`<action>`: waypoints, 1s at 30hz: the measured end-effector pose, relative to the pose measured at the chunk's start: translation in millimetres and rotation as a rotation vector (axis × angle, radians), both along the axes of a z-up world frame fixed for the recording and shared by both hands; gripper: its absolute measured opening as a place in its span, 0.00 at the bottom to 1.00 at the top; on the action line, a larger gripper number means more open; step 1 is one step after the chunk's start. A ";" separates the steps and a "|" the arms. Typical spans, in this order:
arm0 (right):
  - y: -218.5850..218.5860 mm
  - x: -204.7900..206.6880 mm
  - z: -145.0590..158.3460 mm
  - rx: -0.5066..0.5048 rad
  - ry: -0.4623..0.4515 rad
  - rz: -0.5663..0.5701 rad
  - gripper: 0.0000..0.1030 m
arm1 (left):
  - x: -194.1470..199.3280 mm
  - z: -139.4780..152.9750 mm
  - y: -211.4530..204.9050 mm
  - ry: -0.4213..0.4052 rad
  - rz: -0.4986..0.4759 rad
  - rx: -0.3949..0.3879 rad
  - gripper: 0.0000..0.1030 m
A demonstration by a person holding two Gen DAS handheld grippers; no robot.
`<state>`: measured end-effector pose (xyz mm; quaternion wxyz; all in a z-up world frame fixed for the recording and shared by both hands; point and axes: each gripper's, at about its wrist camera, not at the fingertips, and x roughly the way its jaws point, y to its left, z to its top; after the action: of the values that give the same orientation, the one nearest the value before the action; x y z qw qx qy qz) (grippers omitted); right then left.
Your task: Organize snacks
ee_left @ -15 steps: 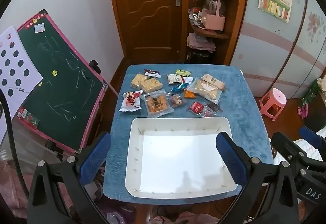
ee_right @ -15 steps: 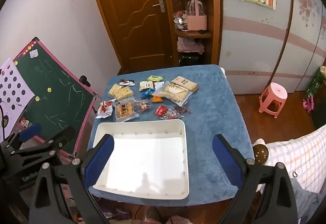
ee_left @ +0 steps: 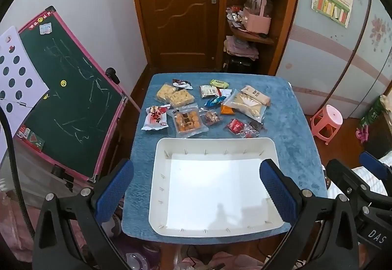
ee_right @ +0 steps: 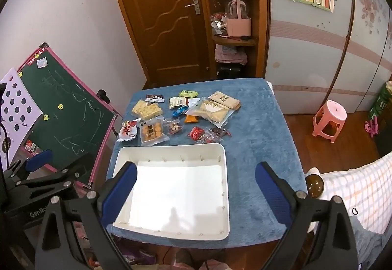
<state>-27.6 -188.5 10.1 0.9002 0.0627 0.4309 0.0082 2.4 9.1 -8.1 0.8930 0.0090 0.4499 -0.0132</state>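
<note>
Nothing shifted since a moment ago: left gripper [ee_left: 196,186] and right gripper [ee_right: 194,184] angled steeply down, jaws wide, empty, above white rectangular plastic tray [ee_left: 269,145] at blue-clothed table's [ee_left: 289,127] near edge; packaged snacks [ee_left: 188,120] scattered toward far edge.

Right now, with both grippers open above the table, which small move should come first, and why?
Probably lower the left gripper toward the red-and-white packet, the leftmost snack. The white tray is empty, every snack lies beyond its far rim, and the right gripper holds nothing either.
</note>
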 end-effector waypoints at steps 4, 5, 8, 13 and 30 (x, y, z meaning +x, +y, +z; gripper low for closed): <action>1.3 -1.0 -0.1 0.000 -0.001 0.001 0.94 | -4.7 0.2 -1.1 -0.010 -0.010 -0.004 0.99; 1.5 -1.3 -0.2 0.000 -0.001 0.001 0.95 | -6.3 0.0 -1.0 -0.013 -0.013 -0.006 0.99; 2.5 -2.3 -0.9 0.000 -0.002 0.001 0.95 | -9.7 1.1 0.2 -0.017 -0.021 -0.014 0.99; 4.2 -3.7 -1.6 0.000 -0.003 0.000 0.95 | -9.3 5.1 0.0 -0.022 -0.030 -0.018 0.98; 9.7 -4.9 -3.7 0.001 -0.009 -0.002 0.95 | -11.2 2.0 9.5 0.001 -0.026 -0.012 0.97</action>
<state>-32.5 -178.8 6.4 0.9022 0.0637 0.4265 0.0079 -8.8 18.6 -6.2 0.8925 0.0092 0.4501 -0.0276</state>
